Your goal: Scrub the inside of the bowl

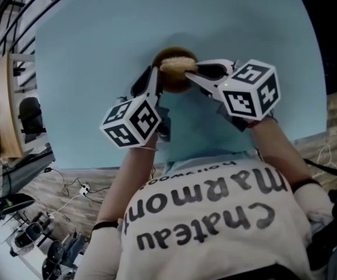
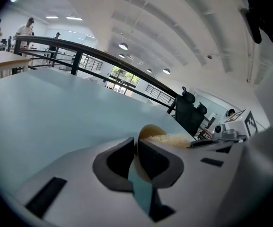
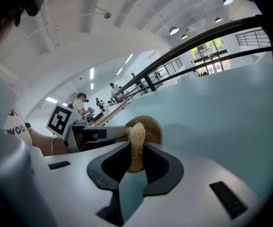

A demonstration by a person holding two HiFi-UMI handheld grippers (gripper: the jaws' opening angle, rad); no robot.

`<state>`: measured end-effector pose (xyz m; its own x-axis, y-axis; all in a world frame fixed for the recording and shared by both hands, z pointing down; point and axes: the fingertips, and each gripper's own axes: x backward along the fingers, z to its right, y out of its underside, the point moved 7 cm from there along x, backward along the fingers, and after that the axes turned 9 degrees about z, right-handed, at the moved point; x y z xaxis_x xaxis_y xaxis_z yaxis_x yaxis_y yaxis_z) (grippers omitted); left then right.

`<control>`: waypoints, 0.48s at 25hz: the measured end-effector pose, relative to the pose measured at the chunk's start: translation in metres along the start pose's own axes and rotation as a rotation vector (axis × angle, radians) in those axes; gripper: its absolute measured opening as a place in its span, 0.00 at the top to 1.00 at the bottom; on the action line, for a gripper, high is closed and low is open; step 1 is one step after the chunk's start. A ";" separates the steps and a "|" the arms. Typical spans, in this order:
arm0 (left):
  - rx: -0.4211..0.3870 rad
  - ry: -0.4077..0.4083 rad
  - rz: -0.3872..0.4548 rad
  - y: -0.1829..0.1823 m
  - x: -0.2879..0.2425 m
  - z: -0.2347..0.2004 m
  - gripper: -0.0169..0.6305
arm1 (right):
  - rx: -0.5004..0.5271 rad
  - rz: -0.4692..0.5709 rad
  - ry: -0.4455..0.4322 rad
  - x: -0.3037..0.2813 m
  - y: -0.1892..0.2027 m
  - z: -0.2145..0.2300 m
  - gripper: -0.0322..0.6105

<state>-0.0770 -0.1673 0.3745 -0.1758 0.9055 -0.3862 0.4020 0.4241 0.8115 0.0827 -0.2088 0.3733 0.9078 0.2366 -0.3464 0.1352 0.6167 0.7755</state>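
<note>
A brown bowl point(image 1: 169, 56) is tipped up on its side over the pale blue table point(image 1: 92, 63). My left gripper point(image 1: 150, 80) is shut on the bowl's rim; in the left gripper view the thin rim point(image 2: 141, 141) runs between the jaws. My right gripper point(image 1: 194, 73) is shut on a tan fibrous scrubber point(image 1: 180, 66), whose far end lies inside the bowl. In the right gripper view the scrubber point(image 3: 136, 138) stands between the pads with the bowl point(image 3: 153, 126) behind it. The left gripper view shows the scrubber point(image 2: 171, 139) at the bowl's mouth.
A wooden shelf point(image 1: 2, 107) stands left of the table, with cables point(image 1: 77, 188) on the floor below it. A black railing point(image 2: 103, 56) and an office chair point(image 2: 189, 111) lie beyond the table's far edge. People stand far off.
</note>
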 end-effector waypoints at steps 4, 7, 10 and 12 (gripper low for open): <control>-0.051 0.041 -0.014 0.001 0.019 -0.009 0.93 | 0.008 -0.012 0.023 -0.010 0.011 -0.020 0.82; -0.050 0.065 -0.011 0.000 0.028 -0.016 0.93 | 0.013 -0.002 0.041 -0.020 0.012 -0.031 0.82; -0.035 0.080 0.002 -0.004 0.037 -0.027 0.93 | 0.009 0.012 0.051 -0.030 0.011 -0.042 0.82; -0.034 0.089 0.008 -0.007 0.043 -0.033 0.93 | 0.013 0.019 0.061 -0.035 0.011 -0.051 0.82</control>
<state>-0.1174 -0.1311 0.3670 -0.2525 0.9059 -0.3400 0.3731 0.4153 0.8297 0.0325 -0.1725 0.3670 0.8844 0.2936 -0.3629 0.1237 0.6023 0.7887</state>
